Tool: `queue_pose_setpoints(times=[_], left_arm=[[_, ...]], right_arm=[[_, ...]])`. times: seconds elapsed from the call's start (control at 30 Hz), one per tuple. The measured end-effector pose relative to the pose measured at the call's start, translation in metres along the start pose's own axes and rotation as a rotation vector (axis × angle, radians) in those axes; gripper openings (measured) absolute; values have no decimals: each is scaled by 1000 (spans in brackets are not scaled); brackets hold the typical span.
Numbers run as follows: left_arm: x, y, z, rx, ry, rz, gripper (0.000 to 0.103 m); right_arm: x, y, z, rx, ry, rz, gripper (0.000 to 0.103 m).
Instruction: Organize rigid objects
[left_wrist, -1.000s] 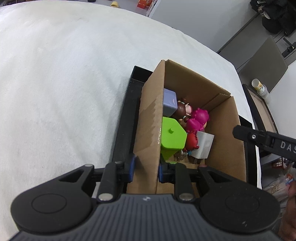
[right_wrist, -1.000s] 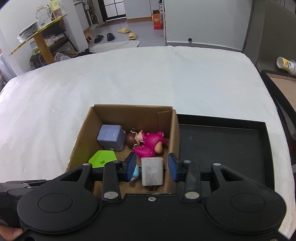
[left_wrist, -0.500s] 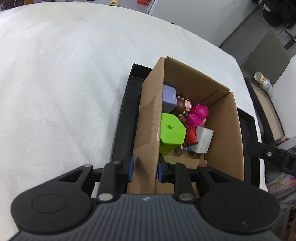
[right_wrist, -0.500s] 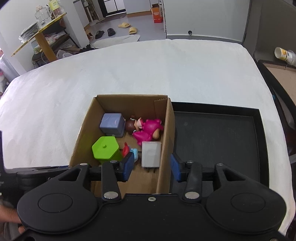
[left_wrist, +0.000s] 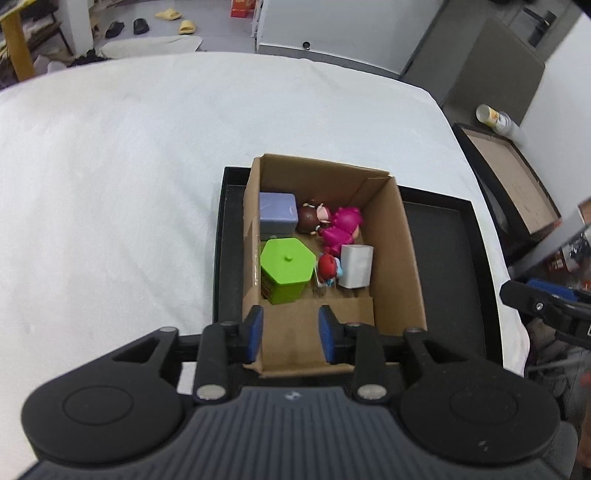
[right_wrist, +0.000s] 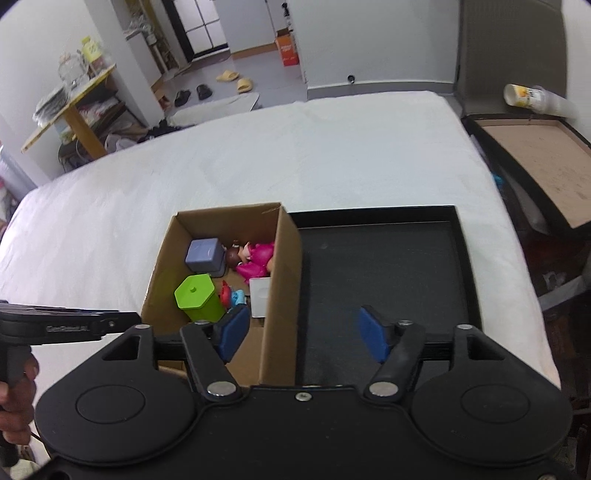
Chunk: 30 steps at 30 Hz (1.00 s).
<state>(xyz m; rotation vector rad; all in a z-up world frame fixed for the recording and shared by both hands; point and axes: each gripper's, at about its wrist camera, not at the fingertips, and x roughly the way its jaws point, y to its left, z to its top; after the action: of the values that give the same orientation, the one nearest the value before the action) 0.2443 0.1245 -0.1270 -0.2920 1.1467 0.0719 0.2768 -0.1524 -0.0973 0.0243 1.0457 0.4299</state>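
Observation:
An open cardboard box (left_wrist: 404, 258) (right_wrist: 282, 288) stands on the left part of a black tray (left_wrist: 447, 254) (right_wrist: 384, 266). It holds a purple cube (left_wrist: 277, 216) (right_wrist: 205, 254), a green hexagonal container (left_wrist: 287, 267) (right_wrist: 195, 297), a white block (left_wrist: 355, 266) (right_wrist: 260, 297), a pink figure (left_wrist: 341, 229) (right_wrist: 256, 260) and small toys. My left gripper (left_wrist: 291, 334) is open and empty over the box's near left corner. My right gripper (right_wrist: 301, 334) is wide open and empty, straddling the box's right wall.
A white cloth (left_wrist: 110, 166) covers the table. A second framed board (right_wrist: 543, 155) with a tipped cup (right_wrist: 532, 98) lies beyond the right edge. Shelves (right_wrist: 74, 110) and slippers on the floor are in the background.
The left gripper has opened, let go of the box's left wall and shifted right. The right gripper has opened wider and pulled back. The box stands on the tray.

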Motion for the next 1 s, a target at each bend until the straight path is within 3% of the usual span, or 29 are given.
queue_pose_setpoints(times=[0.17, 0.33, 0.57, 0.87, 1.0], left_arm=[[-27, -10, -1, 15, -10, 23, 45], [-57, -17, -7, 16, -18, 24, 71], [-102, -37, -23, 28, -66, 22, 78], [-147, -61, -59, 53, -118, 13, 80], [-165, -70, -73, 79, -137, 0, 88]], right_arm=[[-20, -12, -7, 26, -42, -1, 83], [-40, -20, -13, 50, -70, 16, 94], [-65, -27, -23, 66, -115, 13, 103], [-96, -30, -39, 57, -153, 40, 103], [-108, -31, -47, 61, -159, 40, 103]])
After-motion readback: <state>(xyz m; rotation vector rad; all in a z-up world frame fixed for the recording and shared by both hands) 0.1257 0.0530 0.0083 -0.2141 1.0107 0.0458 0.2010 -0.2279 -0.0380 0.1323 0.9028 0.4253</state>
